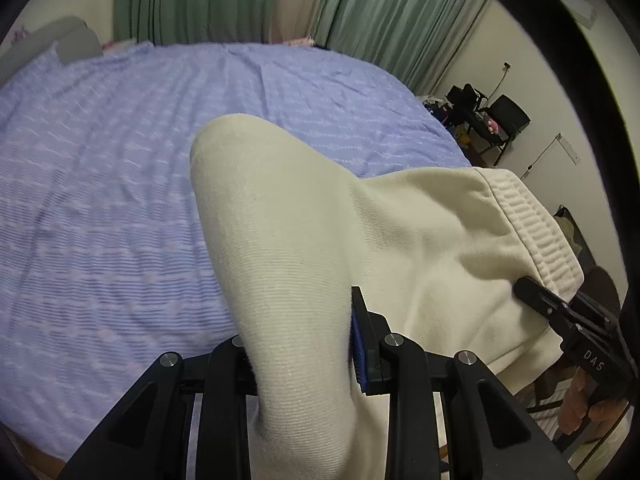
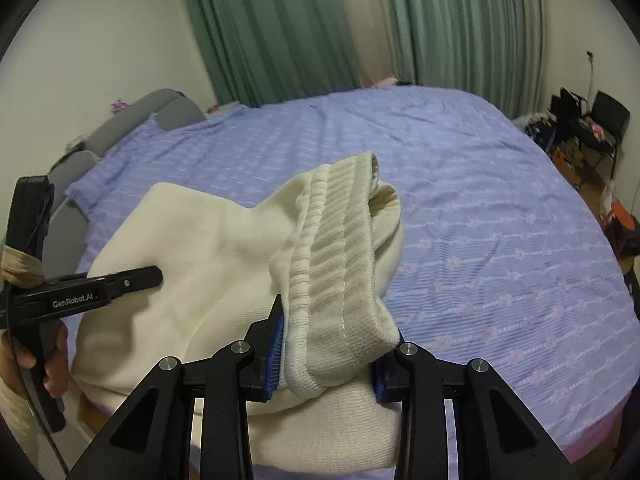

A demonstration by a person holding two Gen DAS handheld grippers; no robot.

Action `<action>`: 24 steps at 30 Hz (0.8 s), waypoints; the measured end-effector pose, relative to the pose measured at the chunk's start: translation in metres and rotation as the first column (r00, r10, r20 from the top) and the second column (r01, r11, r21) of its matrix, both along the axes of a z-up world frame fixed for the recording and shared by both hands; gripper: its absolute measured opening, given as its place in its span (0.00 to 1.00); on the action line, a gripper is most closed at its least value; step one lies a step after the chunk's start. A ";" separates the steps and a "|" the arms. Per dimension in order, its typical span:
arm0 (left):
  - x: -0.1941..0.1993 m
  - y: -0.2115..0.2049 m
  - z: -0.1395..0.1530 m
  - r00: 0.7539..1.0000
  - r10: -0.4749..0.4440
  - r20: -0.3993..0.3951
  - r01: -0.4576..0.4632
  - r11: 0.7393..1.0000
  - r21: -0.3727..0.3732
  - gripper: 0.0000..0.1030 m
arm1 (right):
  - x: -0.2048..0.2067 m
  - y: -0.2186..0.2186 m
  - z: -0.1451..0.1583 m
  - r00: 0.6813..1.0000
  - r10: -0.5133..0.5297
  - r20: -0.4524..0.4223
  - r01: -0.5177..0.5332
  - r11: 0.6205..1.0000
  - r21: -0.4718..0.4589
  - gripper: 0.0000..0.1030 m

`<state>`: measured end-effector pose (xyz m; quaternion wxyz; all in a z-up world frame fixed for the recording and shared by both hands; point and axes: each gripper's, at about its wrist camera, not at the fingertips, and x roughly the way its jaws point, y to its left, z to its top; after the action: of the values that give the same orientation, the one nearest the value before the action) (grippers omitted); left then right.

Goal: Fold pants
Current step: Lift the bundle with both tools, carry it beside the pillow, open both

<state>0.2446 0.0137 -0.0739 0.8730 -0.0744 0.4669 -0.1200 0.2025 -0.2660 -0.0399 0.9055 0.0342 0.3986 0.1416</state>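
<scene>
You have one pair of cream pants (image 2: 224,248), its single ribbed waistband (image 2: 340,248) showing, over one bed with a lilac cover (image 2: 500,208). You hold two grippers, the left (image 1: 296,344) and the right (image 2: 336,344). Two green curtains (image 2: 272,28) hang behind. One black chair (image 2: 608,120) stands past the bed's far right corner.

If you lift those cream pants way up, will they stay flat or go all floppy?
Probably floppy: the cream pants already sag and drape between the left gripper and the right gripper. The ribbed waistband looks thicker, so it may hold its shape somewhat better. The knit looks soft, not slippery, so the pads should keep hold.
</scene>
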 end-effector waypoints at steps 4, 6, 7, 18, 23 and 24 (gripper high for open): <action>-0.033 0.015 0.025 0.998 0.041 0.038 -0.042 0.998 0.037 0.27 | -0.021 0.019 0.019 0.998 0.056 0.020 -0.056 0.998 0.016 0.33; -0.047 0.022 0.032 0.997 0.067 0.050 -0.069 0.996 0.050 0.27 | -0.031 0.028 0.027 0.995 0.095 0.042 -0.096 0.995 0.023 0.33; -0.054 0.026 0.034 0.995 0.080 0.052 -0.083 0.995 0.053 0.27 | -0.035 0.032 0.030 0.993 0.108 0.052 -0.109 0.994 0.025 0.33; -0.097 0.098 0.042 0.986 0.148 0.075 -0.150 0.989 0.017 0.27 | -0.073 0.110 0.051 0.978 0.191 0.080 -0.192 0.981 0.000 0.33; -0.097 0.165 0.037 0.990 0.099 0.097 -0.101 0.995 0.018 0.27 | -0.078 0.166 0.050 0.985 0.150 0.089 -0.151 0.989 0.008 0.33; -0.096 0.178 0.037 0.992 0.088 0.092 -0.090 0.996 0.021 0.27 | -0.080 0.182 0.048 0.987 0.129 0.094 -0.130 0.991 0.009 0.34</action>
<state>0.1491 0.1919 -0.0372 0.8987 -0.0785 0.4242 -0.0783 0.1224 -0.0838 0.0078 0.9117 0.0086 0.3561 0.2046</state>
